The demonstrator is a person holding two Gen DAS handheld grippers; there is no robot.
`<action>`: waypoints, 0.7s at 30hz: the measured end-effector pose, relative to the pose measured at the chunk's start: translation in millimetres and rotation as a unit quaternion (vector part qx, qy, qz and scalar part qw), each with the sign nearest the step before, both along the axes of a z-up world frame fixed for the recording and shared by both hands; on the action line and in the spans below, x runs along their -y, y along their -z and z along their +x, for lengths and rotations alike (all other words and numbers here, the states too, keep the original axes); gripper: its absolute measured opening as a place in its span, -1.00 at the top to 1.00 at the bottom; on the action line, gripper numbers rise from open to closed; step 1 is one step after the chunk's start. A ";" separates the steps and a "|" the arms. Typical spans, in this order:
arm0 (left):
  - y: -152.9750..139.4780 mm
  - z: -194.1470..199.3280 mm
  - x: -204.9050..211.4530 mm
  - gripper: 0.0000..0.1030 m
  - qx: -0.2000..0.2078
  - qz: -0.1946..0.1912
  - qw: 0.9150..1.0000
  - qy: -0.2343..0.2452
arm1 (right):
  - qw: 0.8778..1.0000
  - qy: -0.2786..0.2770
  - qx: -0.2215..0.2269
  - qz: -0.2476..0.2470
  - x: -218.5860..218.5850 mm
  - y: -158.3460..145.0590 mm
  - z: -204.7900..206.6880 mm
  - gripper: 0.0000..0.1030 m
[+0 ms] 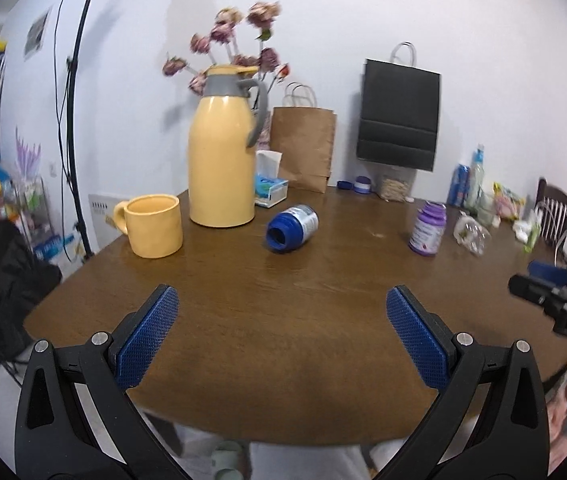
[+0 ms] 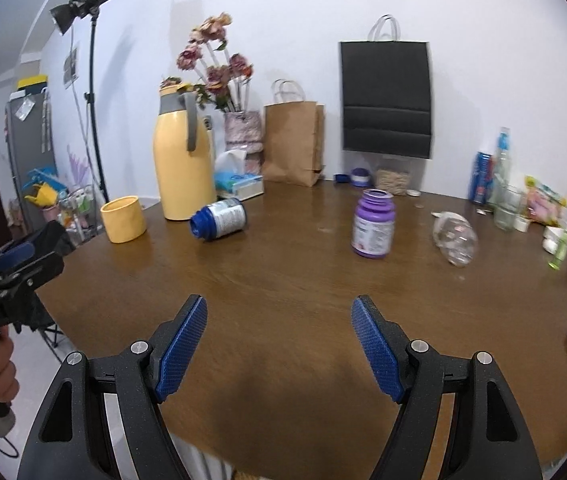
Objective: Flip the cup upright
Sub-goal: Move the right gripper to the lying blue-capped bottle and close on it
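A yellow mug (image 1: 154,225) stands upright, mouth up, at the far left of the brown table (image 1: 283,320); it also shows in the right wrist view (image 2: 123,219). A clear glass cup (image 2: 455,239) lies on its side at the right of the table, also in the left wrist view (image 1: 471,233). My left gripper (image 1: 282,310) is open and empty above the table's near edge. My right gripper (image 2: 279,318) is open and empty over the near table, well short of the glass cup.
A yellow thermos jug (image 1: 223,148) stands behind the mug. A blue-capped bottle (image 1: 292,229) lies on its side mid-table. A purple bottle (image 2: 373,230) stands upright. Paper bags (image 2: 291,142), a tissue box and bottles line the back wall.
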State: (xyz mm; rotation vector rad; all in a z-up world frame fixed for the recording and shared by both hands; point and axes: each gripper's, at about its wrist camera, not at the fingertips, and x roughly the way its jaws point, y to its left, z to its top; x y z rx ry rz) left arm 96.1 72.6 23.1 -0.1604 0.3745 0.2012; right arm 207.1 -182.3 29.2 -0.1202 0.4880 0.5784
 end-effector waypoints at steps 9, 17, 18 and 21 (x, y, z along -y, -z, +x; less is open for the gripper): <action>0.5 62.2 -55.8 -1.00 -0.040 -0.039 0.998 -0.028 | 0.995 -0.056 -0.078 0.040 -81.0 -1.1 70.2 -0.54; 5.3 112.7 -105.2 -1.00 -0.077 -0.073 0.993 -0.048 | 0.976 -0.080 -0.190 0.067 -172.4 22.8 170.9 -0.54; 8.0 118.2 -110.7 -1.00 -0.079 -0.076 0.993 -0.050 | 0.973 -0.075 -0.209 0.063 -186.9 31.1 190.3 -0.54; 17.9 127.4 -117.2 -1.00 -0.081 -0.074 0.992 -0.064 | 0.973 -0.049 -0.220 0.037 -219.1 42.9 222.5 -0.54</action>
